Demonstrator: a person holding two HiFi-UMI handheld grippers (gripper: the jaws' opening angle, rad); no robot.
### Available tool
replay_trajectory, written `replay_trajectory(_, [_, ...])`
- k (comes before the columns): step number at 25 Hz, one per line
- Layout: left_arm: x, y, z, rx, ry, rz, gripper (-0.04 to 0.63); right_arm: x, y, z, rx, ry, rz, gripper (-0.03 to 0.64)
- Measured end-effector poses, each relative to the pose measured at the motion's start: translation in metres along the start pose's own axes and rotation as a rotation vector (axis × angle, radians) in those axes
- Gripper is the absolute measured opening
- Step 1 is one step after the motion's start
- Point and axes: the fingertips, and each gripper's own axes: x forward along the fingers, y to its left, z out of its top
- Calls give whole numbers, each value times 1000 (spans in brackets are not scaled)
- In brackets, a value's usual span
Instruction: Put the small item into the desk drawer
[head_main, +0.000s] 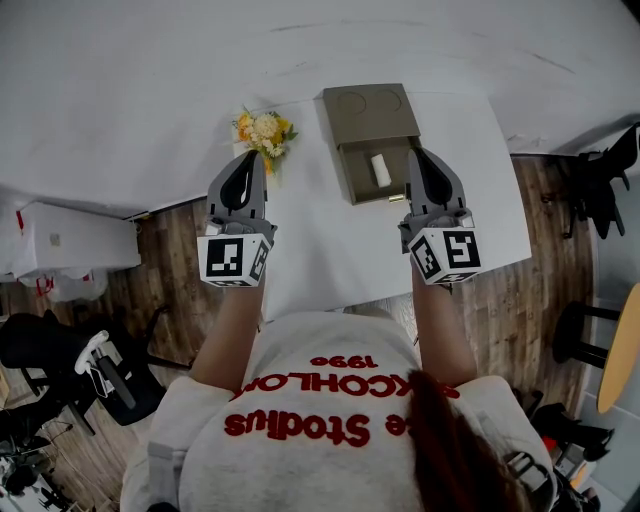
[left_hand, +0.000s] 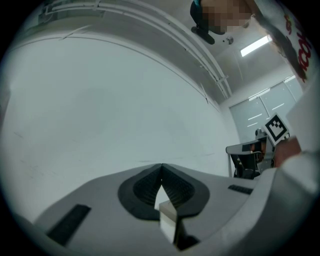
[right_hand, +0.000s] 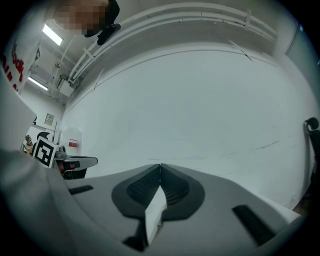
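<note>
**Q:** Two grippers: what pose?
**A:** Left gripper (head_main: 257, 158) and right gripper (head_main: 416, 156) point forward and level, side by side over the worktop (head_main: 330, 250). Both sets of fingers are pressed together, holding nothing.
**Q:** Count per thing?
**A:** One drawer unit (head_main: 370, 115). One drawer (head_main: 358, 188), pulled out. One white item (head_main: 381, 169), lying inside it. One bouquet (head_main: 264, 131).

Item 1: desk drawer (head_main: 362, 196). Olive-brown, shallow tray, open, drawn out towards me from its matching drawer unit (head_main: 368, 112), whose flat top bears two round recesses. The unit sits on the white table (head_main: 330, 250), near its far edge.

Item 2: small item (head_main: 381, 169). Off-white, short, cylindrical. It lies on its side inside the open drawer, roughly at its middle, long axis pointing away from me.
</note>
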Motion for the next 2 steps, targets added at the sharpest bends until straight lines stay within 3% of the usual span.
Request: replay_trajectory(2, [0,1,1,1,0,0,8,0,1,1,-1,-1,1,6])
